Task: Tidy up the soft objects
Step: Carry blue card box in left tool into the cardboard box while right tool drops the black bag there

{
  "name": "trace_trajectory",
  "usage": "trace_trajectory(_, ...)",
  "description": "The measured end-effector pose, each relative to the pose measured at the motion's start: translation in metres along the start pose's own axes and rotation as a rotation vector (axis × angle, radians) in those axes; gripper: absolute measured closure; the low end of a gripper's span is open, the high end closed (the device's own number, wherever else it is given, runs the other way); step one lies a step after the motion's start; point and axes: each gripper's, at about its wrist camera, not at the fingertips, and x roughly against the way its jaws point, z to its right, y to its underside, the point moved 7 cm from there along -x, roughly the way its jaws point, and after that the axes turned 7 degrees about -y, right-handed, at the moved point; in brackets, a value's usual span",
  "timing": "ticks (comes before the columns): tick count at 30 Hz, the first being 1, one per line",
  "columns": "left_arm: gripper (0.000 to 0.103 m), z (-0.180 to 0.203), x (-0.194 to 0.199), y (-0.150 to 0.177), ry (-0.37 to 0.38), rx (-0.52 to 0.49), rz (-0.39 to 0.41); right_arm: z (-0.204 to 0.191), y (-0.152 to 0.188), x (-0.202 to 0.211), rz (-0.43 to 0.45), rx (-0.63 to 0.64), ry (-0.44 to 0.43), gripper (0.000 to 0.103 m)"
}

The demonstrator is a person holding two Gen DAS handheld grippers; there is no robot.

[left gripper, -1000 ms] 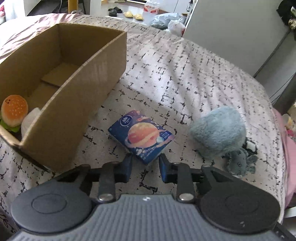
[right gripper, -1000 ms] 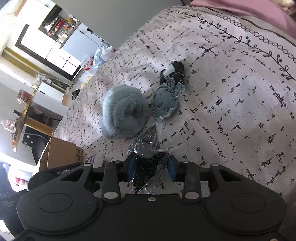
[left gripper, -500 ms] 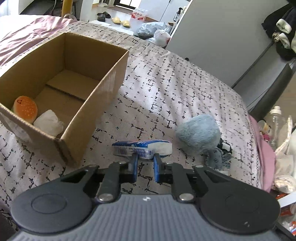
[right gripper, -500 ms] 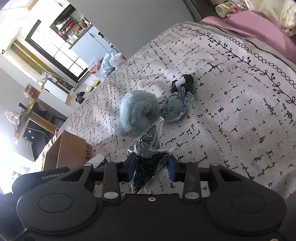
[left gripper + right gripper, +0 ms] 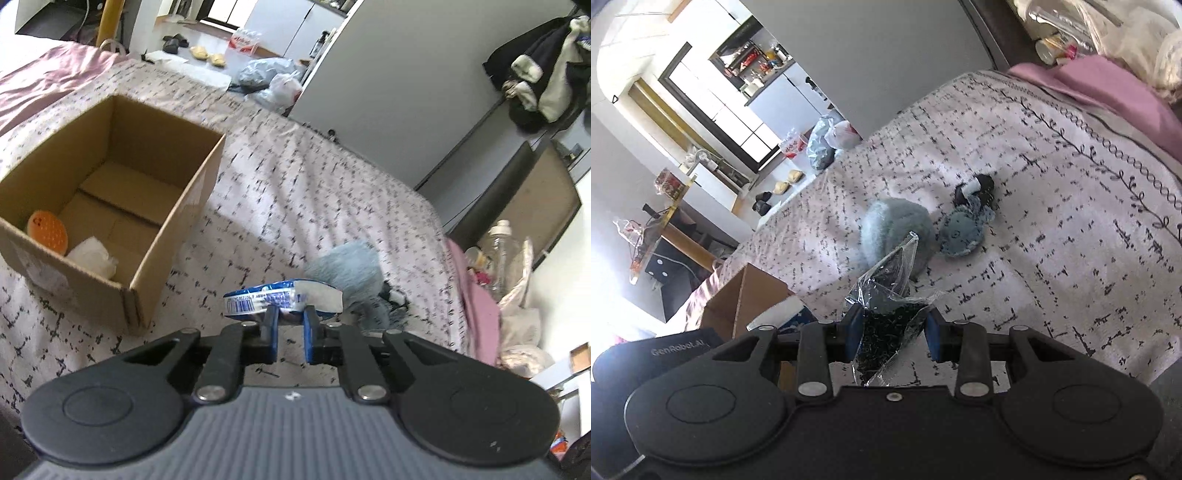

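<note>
Landmark: box, open-topped brown corrugated cardboard, rectangular, standing on the bed.
Bed: pale cover printed with short black dashes, a little rumpled; a pink sheet shows at its edges.
In the box: a round orange burger plush and a crumpled white soft lump, both in the near corner; the rest of the floor is bare cardboard.
Tissue pack: flat, glossy blue-and-white plastic wrap with a barcode, held edge-on above the bed, right of the box.
Left gripper: tilted downward, its blue-padded fingers have just been closing and are clamped on the near edge of the tissue pack.
Bag: clear crinkly plastic full of small black grains, tapering to a point at the top.
Right gripper: angled down over the bed, fingers pressed on both sides of the bag, which is lifted off the cover.
Fluffy ball: grey-blue, long-piled, rounded, on the bed well right of the box.
Octopus plush: grey-blue, smoother, touching the ball on the side away from the box.
Small black-and-white toy: just past the octopus plush.
</note>
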Motion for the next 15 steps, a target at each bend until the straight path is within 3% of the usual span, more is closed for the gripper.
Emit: trace_trajectory(15, 0.091, -0.020, 0.039, -0.049, 0.013, -0.002, 0.095, -0.069, -0.015, -0.011, 0.014, 0.100, -0.088, 0.068)
